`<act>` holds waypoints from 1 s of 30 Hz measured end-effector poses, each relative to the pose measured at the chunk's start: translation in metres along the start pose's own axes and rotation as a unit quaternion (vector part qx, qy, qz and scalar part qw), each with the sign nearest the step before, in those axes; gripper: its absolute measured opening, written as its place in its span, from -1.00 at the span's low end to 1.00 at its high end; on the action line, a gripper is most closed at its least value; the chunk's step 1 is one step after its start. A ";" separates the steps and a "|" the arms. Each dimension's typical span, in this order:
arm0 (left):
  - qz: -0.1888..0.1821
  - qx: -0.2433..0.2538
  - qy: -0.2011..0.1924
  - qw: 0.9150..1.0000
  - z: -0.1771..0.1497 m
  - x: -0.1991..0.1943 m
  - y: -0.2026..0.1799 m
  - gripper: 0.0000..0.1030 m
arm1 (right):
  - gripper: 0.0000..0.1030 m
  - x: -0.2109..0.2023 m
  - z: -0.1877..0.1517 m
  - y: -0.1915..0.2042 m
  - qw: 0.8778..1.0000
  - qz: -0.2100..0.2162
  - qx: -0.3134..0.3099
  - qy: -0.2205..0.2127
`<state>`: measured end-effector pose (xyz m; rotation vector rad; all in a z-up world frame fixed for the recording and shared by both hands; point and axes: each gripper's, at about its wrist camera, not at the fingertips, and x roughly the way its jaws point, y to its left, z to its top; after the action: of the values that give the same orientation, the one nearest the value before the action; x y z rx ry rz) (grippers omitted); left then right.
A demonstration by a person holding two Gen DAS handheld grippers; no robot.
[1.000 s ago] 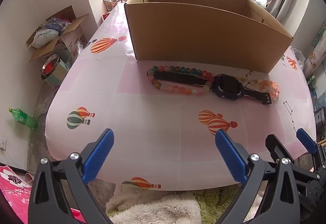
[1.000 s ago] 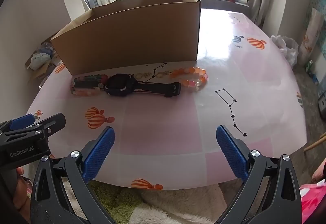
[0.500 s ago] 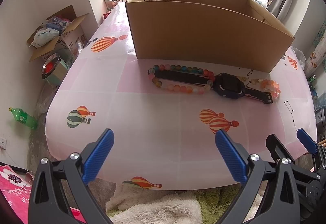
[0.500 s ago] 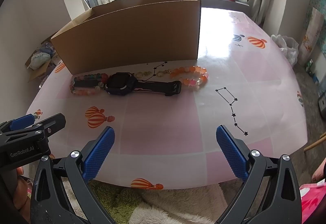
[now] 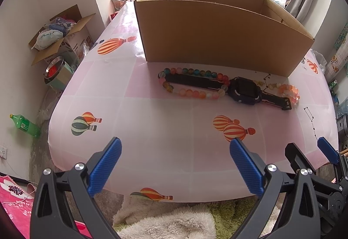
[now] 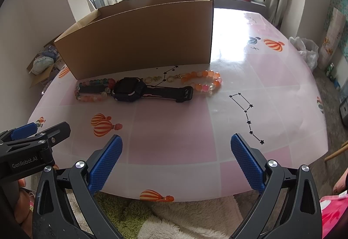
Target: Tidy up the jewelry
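Your left tool (image 5: 175, 165) and right tool (image 6: 176, 163) gape wide, empty. The cardboard box (image 5: 217, 37) hides its floor. Only your right view resolves the small rings (image 6: 156, 79) behind the watch (image 6: 130, 89).

Green bottle (image 5: 25, 125) on floor

Black watch (image 5: 245, 92) on beaded bracelet (image 5: 191, 84), cardboard box (image 5: 217, 37) behind

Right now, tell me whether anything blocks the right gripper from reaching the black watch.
Nothing visible does. Only bare tablecloth lies between the open right gripper and the black watch. The cardboard box stands behind the watch.
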<state>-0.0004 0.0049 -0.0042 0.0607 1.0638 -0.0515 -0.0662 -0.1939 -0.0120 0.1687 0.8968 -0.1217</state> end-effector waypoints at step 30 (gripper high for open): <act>0.009 0.057 0.032 0.998 0.011 0.048 0.014 0.89 | 0.85 0.021 0.019 0.011 0.998 -0.019 -0.060 0.004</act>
<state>0.0332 0.0171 -0.0406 0.1774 1.1234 -0.0941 -0.0366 -0.1878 -0.0155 0.0410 0.9130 -0.1021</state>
